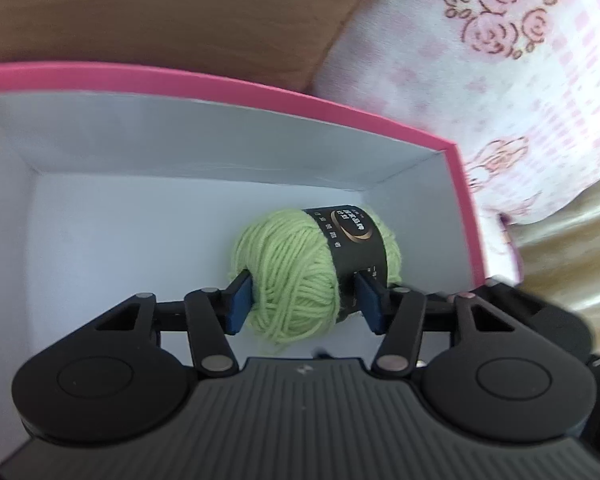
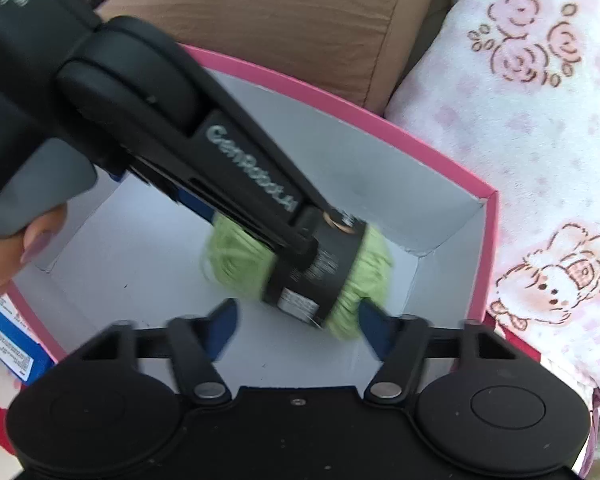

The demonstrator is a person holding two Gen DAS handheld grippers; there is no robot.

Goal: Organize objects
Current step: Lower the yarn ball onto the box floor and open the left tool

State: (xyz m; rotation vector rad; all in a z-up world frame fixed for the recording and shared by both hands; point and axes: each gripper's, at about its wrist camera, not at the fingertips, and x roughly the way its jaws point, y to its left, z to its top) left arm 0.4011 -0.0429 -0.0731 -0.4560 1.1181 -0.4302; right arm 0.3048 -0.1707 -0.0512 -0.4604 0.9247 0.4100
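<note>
**Yarn going into the pink box, two grippers crowding one ball**

The left gripper (image 1: 302,300) is clamping the green yarn ball (image 1: 296,276) between its blue pads, one pad pressing bare yarn and the other pressing the black paper band (image 1: 354,240). It is holding the ball inside the pink-rimmed box (image 1: 260,88), low over the white floor and toward the far right corner; whether the ball is touching the floor is hard to tell. The box is sitting on a flowered blanket (image 1: 520,80), with a brown cushion (image 1: 160,12) behind it.

In the right wrist view, the right gripper (image 2: 294,330) is standing open and holding nothing, its right pad just beside the yarn's near end, its left pad well apart from it. A person's hand (image 2: 4,252) is gripping the left tool's handle at the left edge, and a blue carton (image 2: 10,340) is showing outside the box's near left wall.

Risks from here, as I judge them:

- The right gripper's pad is sitting close enough to snag loose strands or the band if either tool shifts.
- The two tools are working in one tight corner and could knock together.
- The soft ball could roll away once released.
- The box is resting on bedding, so a nudge to its wall could tip it.
</note>
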